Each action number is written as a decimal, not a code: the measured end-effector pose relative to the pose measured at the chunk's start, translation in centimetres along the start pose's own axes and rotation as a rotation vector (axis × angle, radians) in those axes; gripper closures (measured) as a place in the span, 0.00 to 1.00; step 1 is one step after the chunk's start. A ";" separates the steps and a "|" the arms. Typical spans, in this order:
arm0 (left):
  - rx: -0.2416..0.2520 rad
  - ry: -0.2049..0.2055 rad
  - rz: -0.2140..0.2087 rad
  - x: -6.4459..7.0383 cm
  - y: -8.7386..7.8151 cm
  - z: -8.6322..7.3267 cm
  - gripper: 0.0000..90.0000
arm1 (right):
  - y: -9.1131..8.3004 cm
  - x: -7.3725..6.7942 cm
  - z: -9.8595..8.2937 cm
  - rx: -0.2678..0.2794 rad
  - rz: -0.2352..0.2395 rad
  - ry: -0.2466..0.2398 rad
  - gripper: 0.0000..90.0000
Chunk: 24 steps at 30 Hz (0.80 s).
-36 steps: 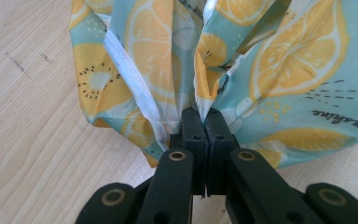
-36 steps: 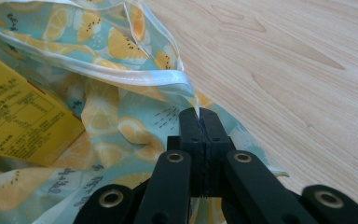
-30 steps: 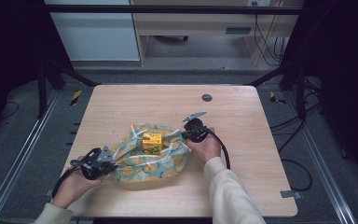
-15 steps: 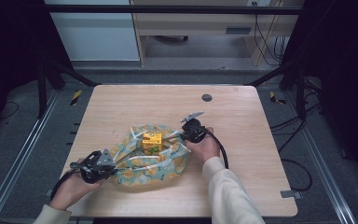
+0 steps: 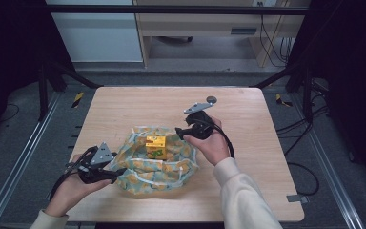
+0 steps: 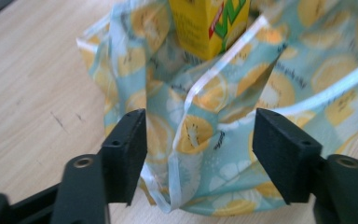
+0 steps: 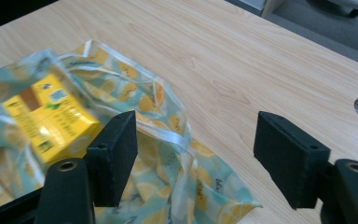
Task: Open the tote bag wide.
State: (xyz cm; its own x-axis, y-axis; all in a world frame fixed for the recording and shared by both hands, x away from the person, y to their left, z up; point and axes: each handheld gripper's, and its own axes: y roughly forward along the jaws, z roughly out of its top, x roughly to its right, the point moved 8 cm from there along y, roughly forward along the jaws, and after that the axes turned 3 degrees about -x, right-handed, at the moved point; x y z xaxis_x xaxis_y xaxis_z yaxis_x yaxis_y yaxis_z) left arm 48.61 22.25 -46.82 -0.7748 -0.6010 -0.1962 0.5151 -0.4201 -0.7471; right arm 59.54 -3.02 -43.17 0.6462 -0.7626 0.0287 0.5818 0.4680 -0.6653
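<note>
Lemon-print bag (image 5: 159,162) lies crumpled mid-bench (image 5: 124,109), mouth open upward — yellow carton (image 5: 156,146) sits inside. Left gripper (image 5: 119,171) at bag's near-left edge, jaws released, fold of bag rim between them, not pinched. Right gripper (image 5: 180,133) at bag's far-right corner — jaws spread wide over rim and bare wood, grasping nothing.

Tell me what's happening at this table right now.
A person holds a two-jaw gripper in each hand over a lemon-print bag lying on the wooden table. A yellow carton sits in the bag. The left gripper is open, with a fold of the bag's edge between its jaws. The right gripper is open too, over the bag's far edge, gripping nothing.
</note>
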 end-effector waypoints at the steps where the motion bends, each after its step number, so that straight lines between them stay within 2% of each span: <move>1: 0.021 0.004 -0.004 0.1 -0.3 0.6 0.38 | -0.3 -0.2 0.0 0.002 0.002 -0.010 0.33; 4: 0.031 0.009 0.006 0.0 -0.5 1.1 0.38 | -1.4 -1.1 -0.4 0.017 0.013 -0.019 0.32; 5: 0.037 0.008 0.023 -0.3 -0.5 1.5 0.38 | -1.8 -1.4 -0.6 0.022 0.016 -0.025 0.32; 8: 0.038 -0.002 0.031 -0.7 -0.1 1.9 0.38 | -3.1 -2.3 -1.9 0.025 0.022 -0.045 0.31; 12: 0.015 -0.022 0.044 -2.3 1.7 2.5 0.40 | -4.7 -3.4 -3.4 0.029 0.043 -0.042 0.30; 16: -0.002 -0.034 0.045 -3.2 2.6 2.7 0.40 | -5.8 -4.5 -4.2 0.039 0.063 -0.048 0.28; 17: -0.017 -0.042 0.051 -3.7 3.0 2.8 0.39 | -6.4 -5.2 -4.7 0.045 0.068 -0.056 0.28; 20: -0.039 -0.042 0.060 -4.4 3.3 3.0 0.39 | -6.9 -6.1 -5.6 0.045 0.078 -0.069 0.27; 24: -0.072 -0.038 0.051 -5.0 4.4 3.4 0.39 | -6.7 -7.3 -7.3 0.034 0.097 -0.058 0.25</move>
State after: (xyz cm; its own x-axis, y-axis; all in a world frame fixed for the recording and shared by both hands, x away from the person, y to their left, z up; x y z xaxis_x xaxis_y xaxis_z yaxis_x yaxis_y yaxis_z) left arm 55.97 21.11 -46.95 -0.7331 -0.6462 -0.2123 0.5248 -0.3388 -0.7809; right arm 47.36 -3.86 -44.32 0.7270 -0.6865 0.0091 0.5310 0.5538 -0.6413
